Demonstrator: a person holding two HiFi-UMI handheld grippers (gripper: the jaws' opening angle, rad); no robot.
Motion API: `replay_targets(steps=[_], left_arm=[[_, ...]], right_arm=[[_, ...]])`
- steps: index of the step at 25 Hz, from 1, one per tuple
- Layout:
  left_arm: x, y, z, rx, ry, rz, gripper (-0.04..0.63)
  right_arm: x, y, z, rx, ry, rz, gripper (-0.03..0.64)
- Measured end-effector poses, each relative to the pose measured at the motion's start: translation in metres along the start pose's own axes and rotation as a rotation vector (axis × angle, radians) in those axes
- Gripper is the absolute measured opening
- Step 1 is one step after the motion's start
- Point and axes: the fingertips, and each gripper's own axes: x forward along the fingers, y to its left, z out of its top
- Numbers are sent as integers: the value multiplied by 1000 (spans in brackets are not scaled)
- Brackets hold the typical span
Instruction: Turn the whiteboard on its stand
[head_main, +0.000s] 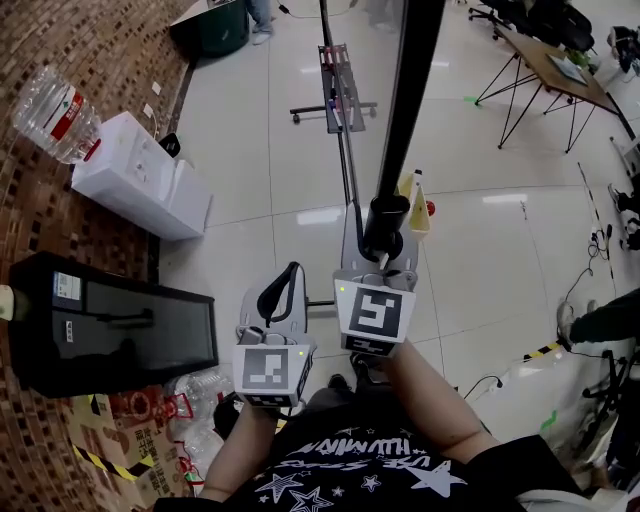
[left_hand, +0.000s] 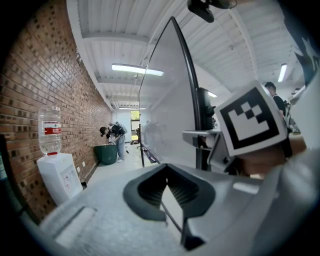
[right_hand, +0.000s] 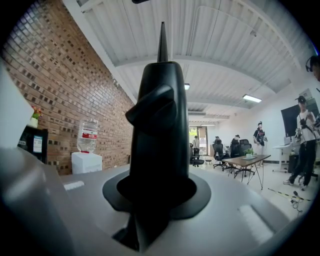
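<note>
Matte grey plastic right gripper (head_main: 383, 245): black jaws clamped on the glossy, rounded black whiteboard frame (right_hand: 160, 125). Grey left gripper (left_hand: 167, 172): ribbed jaw tips together, empty.

The person wears a black T-shirt (head_main: 370, 470) with short sleeves, printed across the chest with white stars of several sizes and a line of white block lettering. The left gripper (head_main: 283, 290) and the right gripper (head_main: 385, 228) each have a pale grey plastic shell with rounded edges and 2 black jaws; the left one's are ribbed on their inner faces. At the near end of each sits 1 white marker cube, the left cube (head_main: 272, 374) and the right cube (head_main: 376, 315), with black square patterns inside white borders. A small green light glows at a top corner of each cube.
</note>
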Motion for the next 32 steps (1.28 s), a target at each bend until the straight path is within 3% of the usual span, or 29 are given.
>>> replay_targets(steps=[3, 16, 22, 32], left_arm=[[-17, 0, -12, 27, -21, -20, 6], [-61, -54, -14, -26, -6, -121, 6], [-76, -75, -21, 19, -23, -108, 6], [-121, -132, -21, -7, -13, -41, 6]], right_arm=[[-21, 6, -2, 2, -2, 9, 121], [-106, 4, 0, 1, 9, 26, 118], [-144, -4, 1, 16, -1, 55, 128], [-210, -17, 2, 12, -7, 112, 141]])
